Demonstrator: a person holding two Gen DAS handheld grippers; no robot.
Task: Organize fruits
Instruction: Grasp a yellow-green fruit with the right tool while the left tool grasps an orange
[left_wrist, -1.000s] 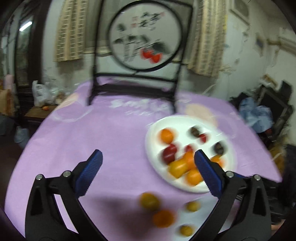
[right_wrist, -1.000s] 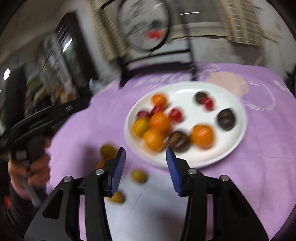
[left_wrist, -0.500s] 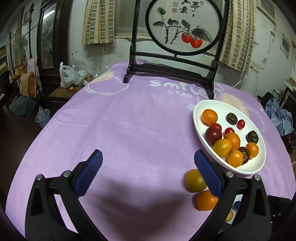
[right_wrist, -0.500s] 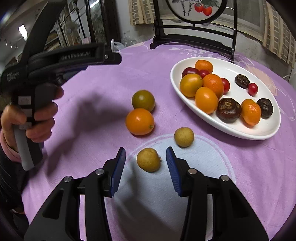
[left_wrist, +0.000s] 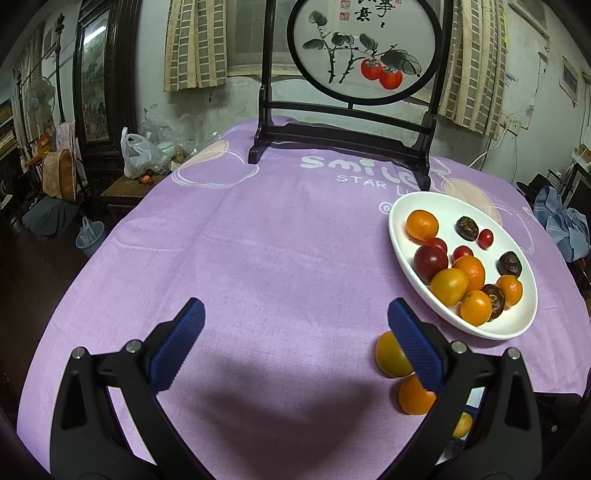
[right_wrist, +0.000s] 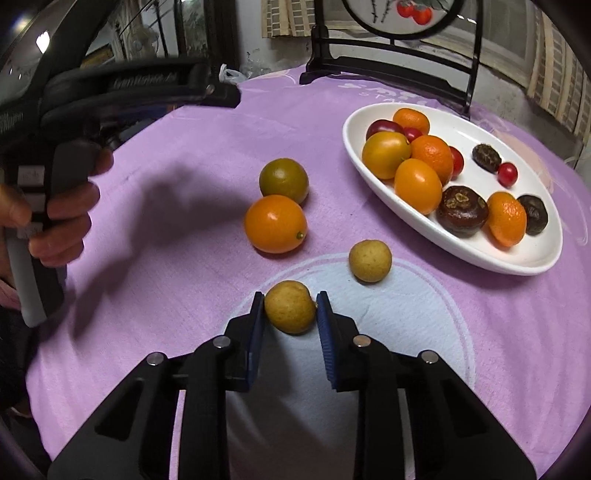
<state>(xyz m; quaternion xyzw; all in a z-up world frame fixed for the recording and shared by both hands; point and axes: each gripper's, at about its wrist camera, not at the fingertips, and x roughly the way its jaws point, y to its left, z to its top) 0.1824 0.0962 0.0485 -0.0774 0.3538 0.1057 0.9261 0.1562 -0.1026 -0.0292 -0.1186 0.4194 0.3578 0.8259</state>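
Note:
My right gripper (right_wrist: 290, 297) is low over the purple cloth, its jaws closing, and both blue pads press on a small yellow-brown fruit (right_wrist: 290, 312). A second small yellow fruit (right_wrist: 370, 260) lies just beyond, with an orange fruit (right_wrist: 275, 223) and a greenish one (right_wrist: 283, 181) farther left. The white oval plate (right_wrist: 480, 254) at the right holds several orange, red and dark fruits. My left gripper (left_wrist: 294, 310) hangs open over bare cloth; the plate (left_wrist: 443, 210) is to its right, and two orange fruits (left_wrist: 415, 395) sit partly behind its right finger.
A black standing screen with a round painted panel (left_wrist: 364, 55) stands at the table's far side. A hand (right_wrist: 55, 206) holds the left gripper's handle at the left of the right wrist view. A plastic bag (left_wrist: 138, 151) and clutter lie beyond the table's left edge.
The right jaws have closed onto the small yellow-brown fruit that lay loose between them half a second ago. Both views settled after a blurred swing; the left gripper has stayed put since.

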